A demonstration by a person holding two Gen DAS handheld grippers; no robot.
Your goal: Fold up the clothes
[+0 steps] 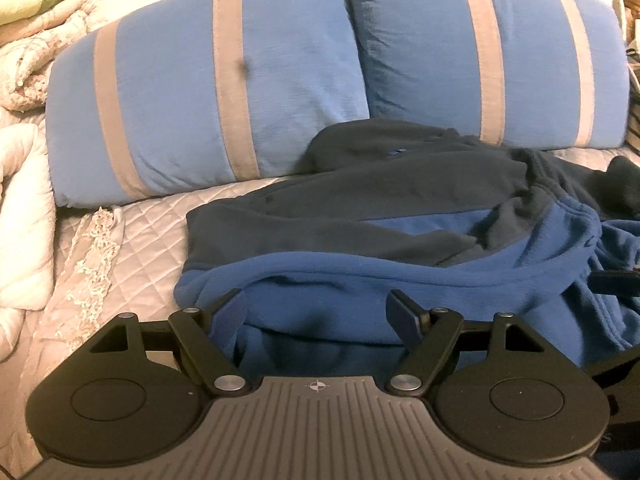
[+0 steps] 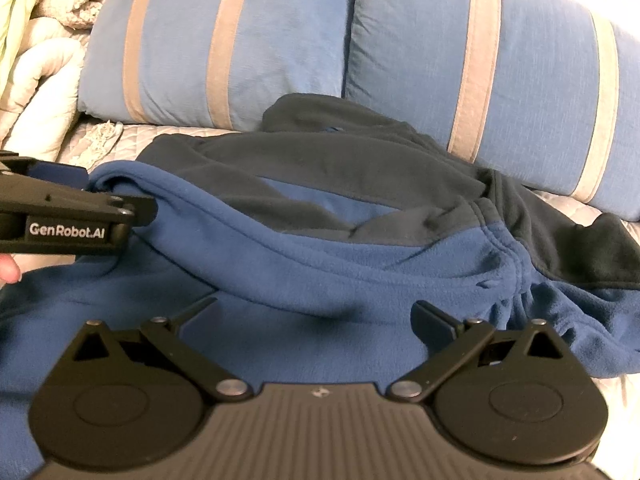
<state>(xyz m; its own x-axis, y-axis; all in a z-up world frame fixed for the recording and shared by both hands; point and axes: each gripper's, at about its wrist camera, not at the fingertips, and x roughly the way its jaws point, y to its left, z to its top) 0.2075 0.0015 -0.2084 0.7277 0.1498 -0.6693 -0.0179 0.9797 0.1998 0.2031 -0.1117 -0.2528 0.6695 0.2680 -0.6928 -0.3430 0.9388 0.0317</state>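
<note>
A fleece top (image 1: 400, 272), royal blue with dark navy panels (image 1: 360, 184), lies crumpled on the quilted bed. My left gripper (image 1: 318, 308) is low over its near left edge, jaws wide apart, and a raised fold of blue fleece fills the gap between the fingers (image 1: 404, 312). In the right wrist view the left gripper (image 2: 100, 196) comes in from the left at the fleece's corner. My right gripper (image 2: 316, 312) hovers over the blue fleece (image 2: 320, 280) nearer the middle, open, with nothing clamped between its fingers.
Two blue pillows with beige stripes (image 1: 208, 92) (image 1: 480, 52) lean behind the top. Pale quilted bedspread (image 1: 140, 240) shows to the left, with bunched white and cream bedding (image 1: 24, 208) beyond it. A person's fingertip (image 2: 8, 272) shows at the left edge.
</note>
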